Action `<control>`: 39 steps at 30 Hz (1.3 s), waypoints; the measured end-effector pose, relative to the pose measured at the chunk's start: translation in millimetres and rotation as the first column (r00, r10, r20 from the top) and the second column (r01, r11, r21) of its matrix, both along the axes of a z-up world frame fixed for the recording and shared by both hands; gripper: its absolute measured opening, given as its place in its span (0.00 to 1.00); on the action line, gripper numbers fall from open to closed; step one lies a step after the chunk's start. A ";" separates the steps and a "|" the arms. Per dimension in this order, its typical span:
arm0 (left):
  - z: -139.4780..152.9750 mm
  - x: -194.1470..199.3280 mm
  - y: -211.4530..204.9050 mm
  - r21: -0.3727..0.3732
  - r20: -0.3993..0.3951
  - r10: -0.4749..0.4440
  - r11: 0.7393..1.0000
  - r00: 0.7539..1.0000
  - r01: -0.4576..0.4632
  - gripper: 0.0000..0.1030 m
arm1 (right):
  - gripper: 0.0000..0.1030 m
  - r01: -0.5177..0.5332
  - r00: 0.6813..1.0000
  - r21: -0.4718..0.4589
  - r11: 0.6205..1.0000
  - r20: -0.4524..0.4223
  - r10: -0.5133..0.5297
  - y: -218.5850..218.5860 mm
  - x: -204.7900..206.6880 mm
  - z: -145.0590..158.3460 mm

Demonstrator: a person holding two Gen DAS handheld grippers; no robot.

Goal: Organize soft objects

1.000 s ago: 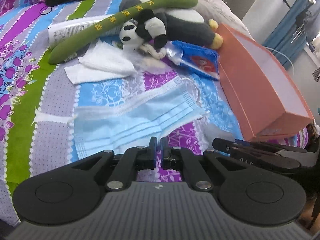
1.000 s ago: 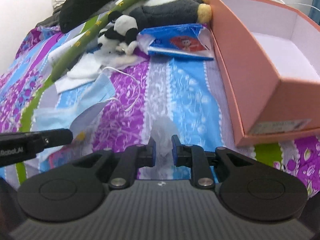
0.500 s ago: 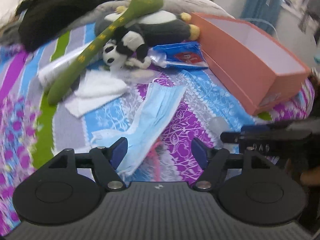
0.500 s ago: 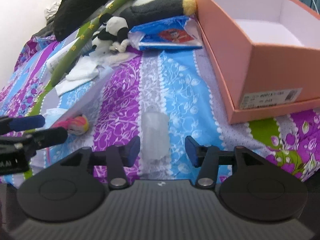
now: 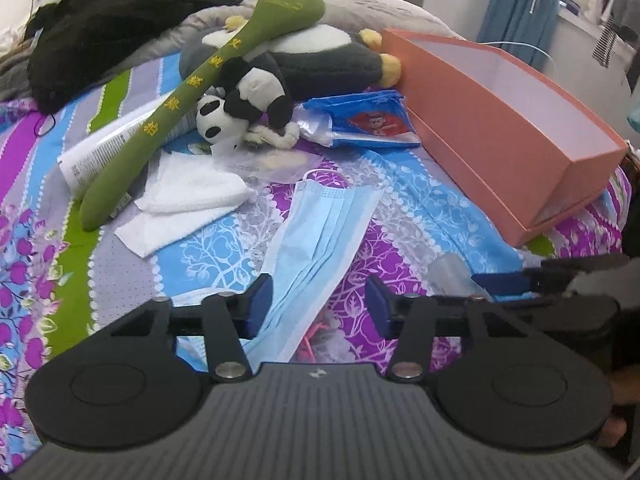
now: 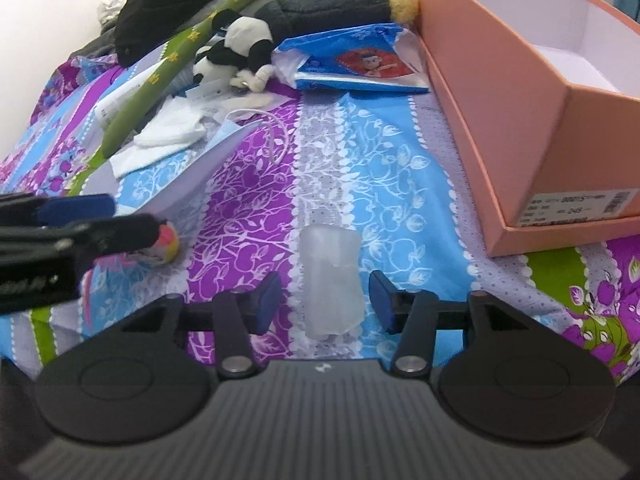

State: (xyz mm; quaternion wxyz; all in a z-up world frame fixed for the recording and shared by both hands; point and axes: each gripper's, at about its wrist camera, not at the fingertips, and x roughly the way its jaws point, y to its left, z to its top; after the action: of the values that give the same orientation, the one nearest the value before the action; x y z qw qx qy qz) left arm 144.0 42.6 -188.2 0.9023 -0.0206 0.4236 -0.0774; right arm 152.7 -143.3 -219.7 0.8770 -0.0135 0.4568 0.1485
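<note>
Floral striped bedspread (image 5: pixel 420 208), blue curtain (image 5: pixel 516 12), pale wall (image 6: pixel 48 20).

Your path ahead runs over bare patterned bedsheet (image 6: pixel 384 168); the open orange cardboard box (image 6: pixel 520 92) walls the right, piled plush toys (image 5: pixel 280 68) block the far end

Our left gripper (image 5: pixel 318 306) and right gripper (image 6: pixel 325 305) look the same: a black body with ridged lines, two big round bumps, and shiny silver screws. Thin black arms reach out to blue fingertips (image 6: pixel 267 305). A tiny white mark sits in the middle.
</note>
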 end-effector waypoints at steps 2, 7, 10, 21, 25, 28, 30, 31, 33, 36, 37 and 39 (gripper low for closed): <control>-3.1 5.3 -0.4 -0.019 -0.004 0.012 1.000 1.000 -0.012 0.43 | 0.48 -0.013 1.000 -0.004 1.000 -0.002 0.013 2.2 0.5 -1.2; -15.3 19.8 0.9 -0.063 -0.043 0.048 0.997 0.998 -0.050 0.10 | 0.29 -0.038 0.999 -0.035 0.999 0.006 0.038 6.8 1.5 -0.7; -11.2 20.4 4.3 -0.088 -0.031 0.091 0.992 0.995 -0.094 0.06 | 0.20 -0.024 1.000 -0.017 1.000 0.002 0.024 1.9 4.2 2.3; 27.5 19.9 26.5 -0.212 0.006 0.196 0.959 0.981 -0.190 0.04 | 0.17 -0.040 0.997 0.033 0.999 0.065 0.038 0.4 9.4 38.7; 40.7 24.2 32.4 -0.248 0.007 0.223 0.945 0.975 -0.214 0.04 | 0.17 -0.068 0.993 0.063 0.996 0.098 0.062 0.6 13.7 59.8; 48.4 27.9 31.5 -0.245 0.021 0.219 0.947 0.976 -0.207 0.04 | 0.17 -0.080 0.989 0.063 0.995 0.126 0.072 1.0 18.0 71.3; 45.9 31.8 31.5 -0.266 -0.005 0.190 0.946 0.982 -0.184 0.04 | 0.17 -0.074 0.990 0.059 0.996 0.123 0.066 0.6 20.6 73.0; 42.6 33.1 31.5 -0.288 -0.024 0.174 0.942 0.984 -0.173 0.04 | 0.17 -0.070 0.991 0.060 0.996 0.117 0.063 -0.4 21.3 72.3; 35.4 33.3 29.6 -0.293 -0.047 0.152 0.943 0.987 -0.159 0.05 | 0.17 -0.066 0.993 0.058 0.996 0.101 0.060 -1.7 21.7 68.4; 22.7 32.4 31.3 -0.271 -0.086 0.157 0.946 0.984 -0.175 0.05 | 0.17 -0.060 0.996 0.046 0.997 0.068 0.057 -4.8 19.5 57.3; 18.5 32.0 35.5 -0.275 -0.101 0.166 0.943 0.981 -0.188 0.08 | 0.17 -0.055 0.997 0.046 0.997 0.056 0.053 -6.4 18.7 53.2; 10.9 29.2 46.4 -0.276 -0.132 0.200 0.933 0.971 -0.230 0.23 | 0.17 -0.046 0.998 0.048 0.998 0.035 0.045 -9.9 16.2 45.9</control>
State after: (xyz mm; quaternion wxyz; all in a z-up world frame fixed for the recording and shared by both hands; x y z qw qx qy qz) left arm 173.2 88.9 -177.3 0.8698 -0.2025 0.4483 -0.0383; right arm 168.9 -153.2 -173.8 0.8811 -0.0051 0.4376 0.1793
